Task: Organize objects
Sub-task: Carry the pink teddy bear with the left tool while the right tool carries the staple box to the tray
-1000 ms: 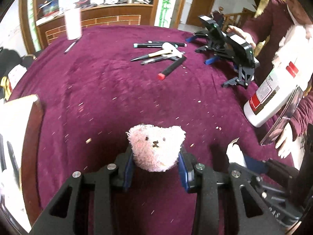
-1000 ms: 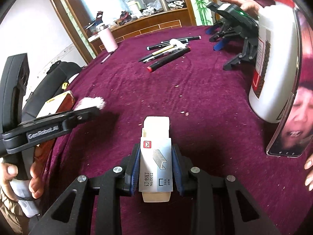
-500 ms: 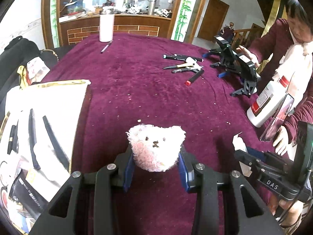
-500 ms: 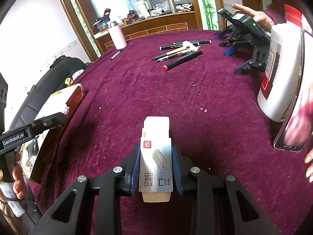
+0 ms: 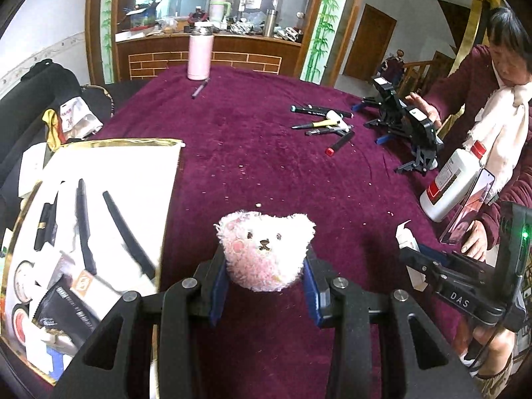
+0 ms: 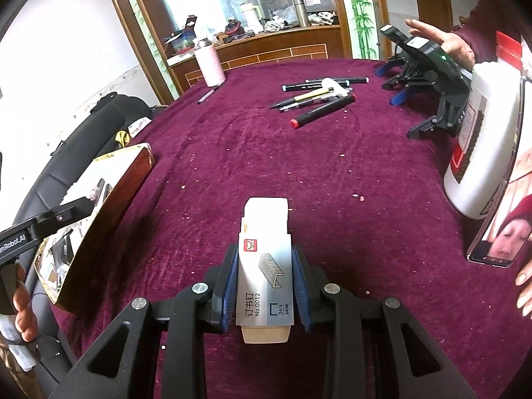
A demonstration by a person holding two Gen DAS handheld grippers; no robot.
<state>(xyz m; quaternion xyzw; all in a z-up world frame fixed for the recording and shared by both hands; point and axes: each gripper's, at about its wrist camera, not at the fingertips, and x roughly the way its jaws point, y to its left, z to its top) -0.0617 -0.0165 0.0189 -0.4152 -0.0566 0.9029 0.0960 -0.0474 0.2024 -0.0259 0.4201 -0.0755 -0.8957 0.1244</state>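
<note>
Between the left tongs, a pink plush bear head is clamped, facing forward; the right tongs grip a staple box, its long axis pointing straight ahead. To the left, at the worktop edge, lies an open gold-rimmed box already holding pens and small packages; it sits just beside the left tongs and well apart from the right, so the bear appears likelier to go in first. Farther off, loose pens lie mid-worktop, a white bottle and phone stand right, and a pink flask stands farthest. Nothing blocks the box.
</note>
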